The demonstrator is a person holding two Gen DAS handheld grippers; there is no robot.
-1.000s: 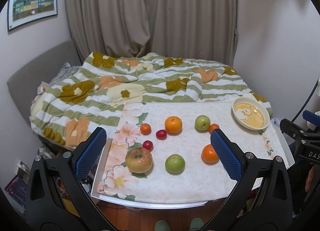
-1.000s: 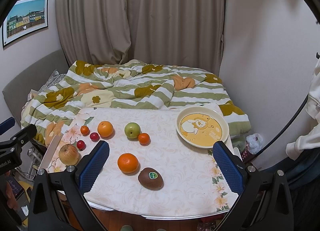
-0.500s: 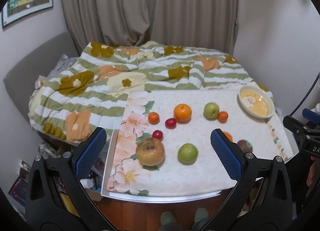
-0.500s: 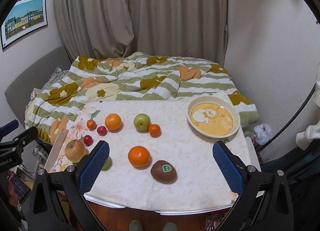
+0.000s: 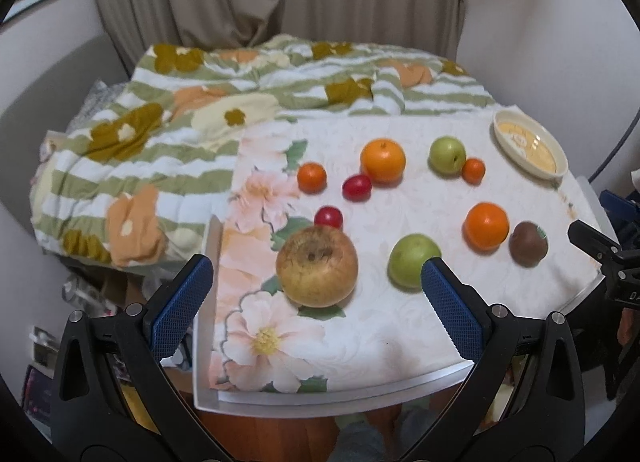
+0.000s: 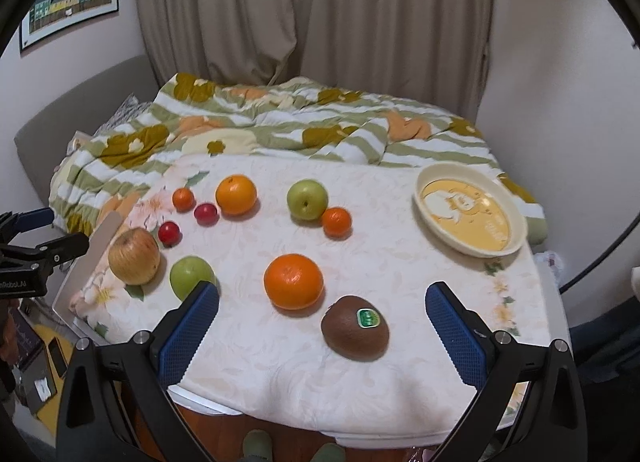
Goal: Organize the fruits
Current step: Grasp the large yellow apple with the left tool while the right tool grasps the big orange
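Several fruits lie on a white floral cloth. A yellow-brown apple (image 5: 317,266) (image 6: 134,257) sits at the near left, with a green apple (image 5: 412,265) (image 6: 191,276) beside it. A large orange (image 6: 293,282) (image 5: 486,225) and a kiwi (image 6: 355,327) (image 5: 528,242) lie near the front. Further back are another orange (image 6: 236,194), a green apple (image 6: 307,199), small tangerines and red plums. A cream plate (image 6: 516,221) (image 5: 560,157) stands at the right, empty. My left gripper (image 5: 312,302) is open in front of the yellow-brown apple. My right gripper (image 6: 322,324) is open in front of the kiwi.
The table (image 5: 304,402) has a metal rim and its front edge is just below both grippers. A bed with a striped floral quilt (image 6: 260,129) lies behind it. Curtains and walls close the back. Clutter lies on the floor at the left (image 5: 48,346).
Both grippers have moved forward and down toward the table. The fruits look larger and closer. Both stay open and nothing on the table has moved.
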